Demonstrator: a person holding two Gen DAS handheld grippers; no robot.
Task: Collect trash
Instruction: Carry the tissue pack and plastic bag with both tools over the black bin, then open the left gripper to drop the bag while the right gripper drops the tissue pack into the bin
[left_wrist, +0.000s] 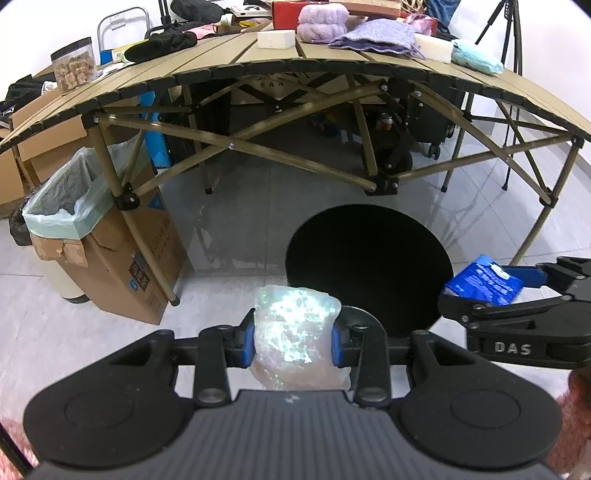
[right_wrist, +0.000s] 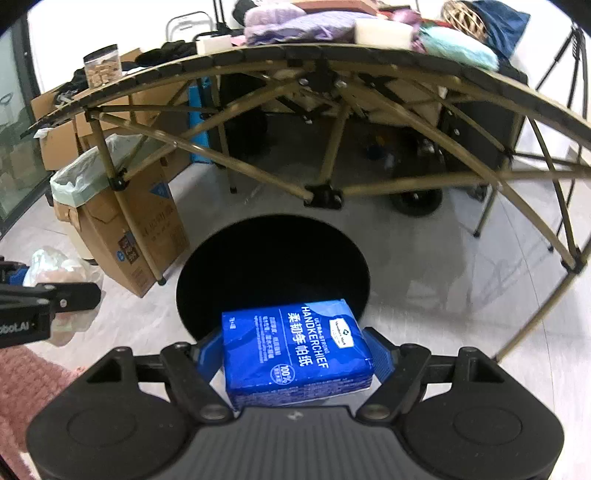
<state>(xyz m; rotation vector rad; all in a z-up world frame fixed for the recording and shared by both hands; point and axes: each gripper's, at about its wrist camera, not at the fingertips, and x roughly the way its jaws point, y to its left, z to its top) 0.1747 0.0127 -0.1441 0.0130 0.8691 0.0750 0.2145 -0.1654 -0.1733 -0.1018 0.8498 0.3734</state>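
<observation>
Bright, even light; fisheye-bent edges, perhaps slightly soft.

White walls; pale tiled floor (left_wrist: 229, 206), glossy with reflections. A folding slatted table (left_wrist: 229, 59) on crossed legs carries cloths and a jar (left_wrist: 74, 66). Cardboard boxes (left_wrist: 125, 266) stand beside it; a tripod (left_wrist: 513, 48) stands behind.

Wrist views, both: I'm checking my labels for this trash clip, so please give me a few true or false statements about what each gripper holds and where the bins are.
1. The left gripper grips a crumpled clear plastic wrapper. True.
2. The right gripper is empty. False: it holds a blue handkerchief tissue pack.
3. A round black bin opening lies ahead on the floor. True.
4. The cardboard box with a pale green liner stands on the table. False: it stands on the floor beside a table leg.
</observation>
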